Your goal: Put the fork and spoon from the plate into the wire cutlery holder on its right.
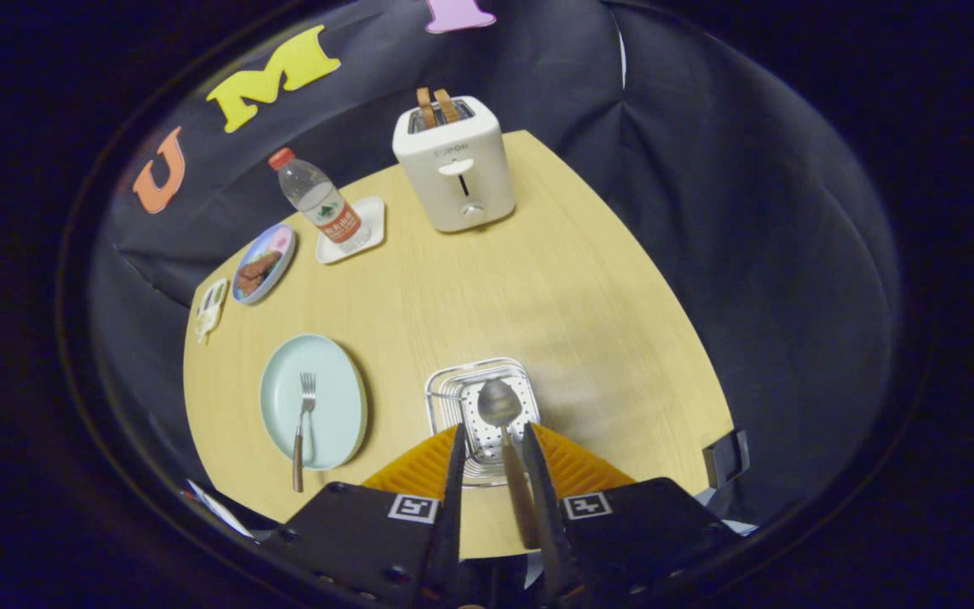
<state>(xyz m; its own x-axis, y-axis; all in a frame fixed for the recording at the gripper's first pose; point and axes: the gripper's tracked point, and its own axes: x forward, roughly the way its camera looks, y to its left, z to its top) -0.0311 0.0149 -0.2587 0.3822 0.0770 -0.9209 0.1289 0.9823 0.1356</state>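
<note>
Spoon [506,431] sits between the fingers of the gripper [495,440], bowl forward, handle running back toward the gripper body. Fingers nearly closed, gap abt handle width; right finger looks to touch the handle, left-side contact can't be confirmed, so hold status: cannot tell. Spoon bowl hangs over the holder [480,404], which lies just ahead of and under the fingertips. Whether spoon is already resting in the wire or carried above it: cannot tell.

Fork [303,427] lies on plate [280,372], well off to left of the fingers, tines pointing away, handle end overhanging the near rim. Plate and holder apart, bare table [555,279] between.

Handling, judged:
- Spoon & fork: metal heads w/ darker, prob. wood-look handles. Stiff, light, not fragile. Polished metal slippery; handle the better grip.
- Thin section, so a pinch across the handle may let it pivot; head-heavy, expect droop if held far back.
- Best hold for fork: on handle where it overhangs the rim; fingers can get either side w/o scraping plate.
- Plate smooth; fork could skate if nudged sideways.
- Holder: light wire, could shift if cutlery is pushed in at an angle. Lower bowl-end in, release gently.

Progress est.: spoon at drop-off stage; fork not yet taken.
</note>
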